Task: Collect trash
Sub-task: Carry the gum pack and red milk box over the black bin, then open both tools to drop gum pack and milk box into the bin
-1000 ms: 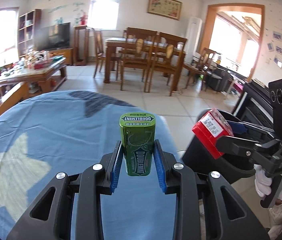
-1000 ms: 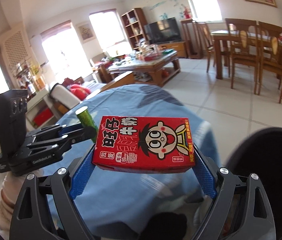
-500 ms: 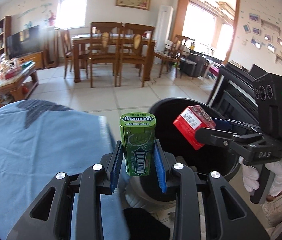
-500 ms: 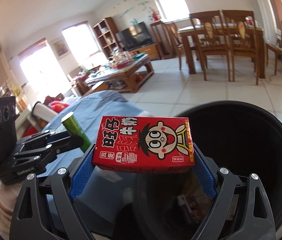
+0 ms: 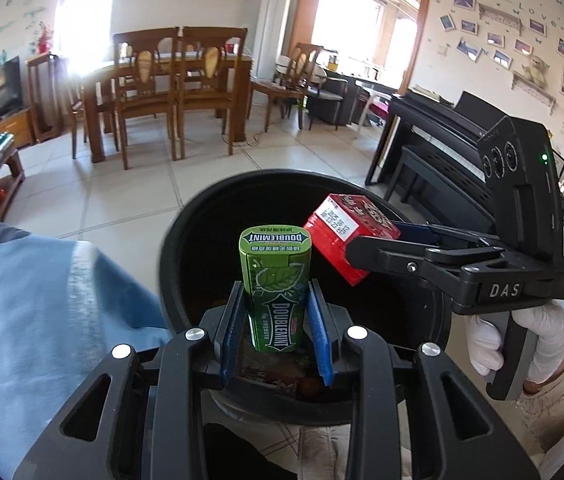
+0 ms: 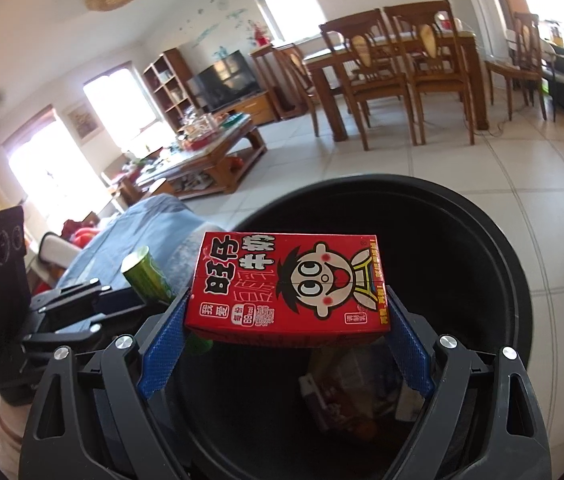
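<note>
Above the open mouth of a round black trash bin that stands on a tiled floor, two pieces of trash are held side by side. A green Doublemint tin is gripped upright between the blue pads of the left gripper, whose jaws are closed narrowly on its lower half, so that the lid end stands clear above them. A red milk carton with a cartoon face is clamped across its length by the right gripper, whose jaws are spread wide around it and press on both ends. In the left wrist view the carton is seen just to the right of the tin, near it but apart, with both over the bin's interior. A white-gloved hand is wrapped around the right gripper's handle. Wrappers and other discarded packaging are visible at the bottom of the bin. A blue cloth is draped just beside the bin on the left. Wooden dining chairs and a dark piano are seen well behind.
</note>
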The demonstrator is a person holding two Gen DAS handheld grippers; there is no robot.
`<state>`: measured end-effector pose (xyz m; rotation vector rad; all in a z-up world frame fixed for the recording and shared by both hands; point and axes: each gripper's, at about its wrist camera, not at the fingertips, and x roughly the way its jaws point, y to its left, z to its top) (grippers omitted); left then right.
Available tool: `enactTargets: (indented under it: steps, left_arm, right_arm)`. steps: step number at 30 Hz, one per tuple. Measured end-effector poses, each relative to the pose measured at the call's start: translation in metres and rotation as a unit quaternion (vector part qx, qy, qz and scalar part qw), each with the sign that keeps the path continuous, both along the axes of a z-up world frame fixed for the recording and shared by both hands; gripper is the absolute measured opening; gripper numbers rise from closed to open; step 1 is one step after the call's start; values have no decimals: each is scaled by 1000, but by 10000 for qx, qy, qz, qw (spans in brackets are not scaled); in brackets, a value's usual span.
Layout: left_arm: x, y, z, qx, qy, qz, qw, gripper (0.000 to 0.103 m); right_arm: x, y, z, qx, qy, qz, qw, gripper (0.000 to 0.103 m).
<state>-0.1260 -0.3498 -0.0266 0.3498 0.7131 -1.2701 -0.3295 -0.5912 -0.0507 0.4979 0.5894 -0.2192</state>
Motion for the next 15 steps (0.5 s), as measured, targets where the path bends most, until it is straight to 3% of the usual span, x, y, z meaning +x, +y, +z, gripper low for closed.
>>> enactTargets:
  steps: [9,15]
  left_arm:
    - [-9,-21,-22,264,79,-165,9995,31]
    - [-9,-32,-28,384,101,-185,9990,31]
  right_arm:
    - [-8,-12,-11,74,74,-122,9999,88]
    - [-6,-10,-11,-125,143,-202,9996,88]
